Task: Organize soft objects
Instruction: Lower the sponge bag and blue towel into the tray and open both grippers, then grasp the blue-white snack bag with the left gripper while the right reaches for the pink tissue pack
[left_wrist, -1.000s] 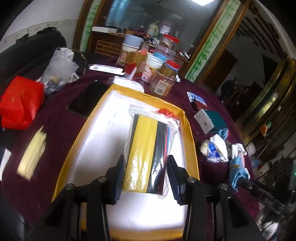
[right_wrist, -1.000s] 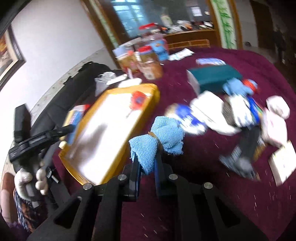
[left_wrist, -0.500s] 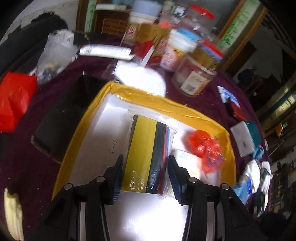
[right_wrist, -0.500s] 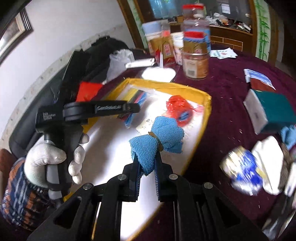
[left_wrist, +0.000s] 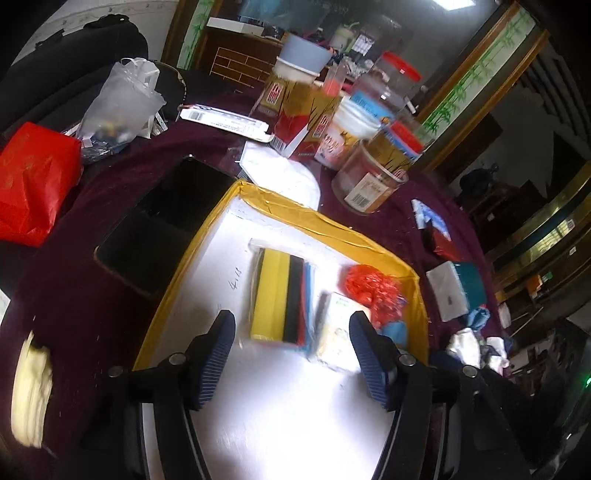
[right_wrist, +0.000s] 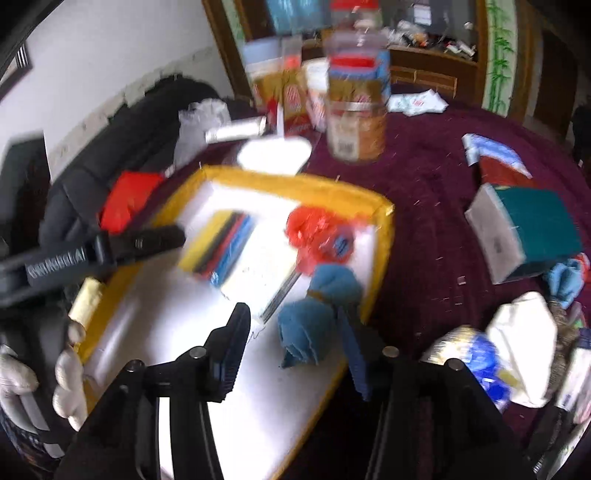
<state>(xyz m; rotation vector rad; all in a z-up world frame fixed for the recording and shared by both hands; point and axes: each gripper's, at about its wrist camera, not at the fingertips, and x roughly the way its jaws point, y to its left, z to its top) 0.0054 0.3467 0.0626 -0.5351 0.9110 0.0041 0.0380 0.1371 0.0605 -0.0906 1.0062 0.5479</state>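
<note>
The left gripper (left_wrist: 290, 338) hangs over the white tray (left_wrist: 291, 206) with its jaws spread wide and nothing between them. Just ahead of it the bagged sponge pack (left_wrist: 280, 295) lies flat on the tray floor, beside a small pale packet (left_wrist: 334, 336) and a red mesh ball (left_wrist: 371, 290). The right wrist view adds what the left barely catches: the blue cloth (right_wrist: 317, 314), tied at its middle, lies by the tray's yellow rim (right_wrist: 295, 182), between the parted jaws of the right gripper (right_wrist: 295, 347). It also shows the gloved hand (right_wrist: 68, 373) holding the left tool. Only the left view shows the black phone (left_wrist: 162, 221) on the purple tablecloth (left_wrist: 391, 218).
</note>
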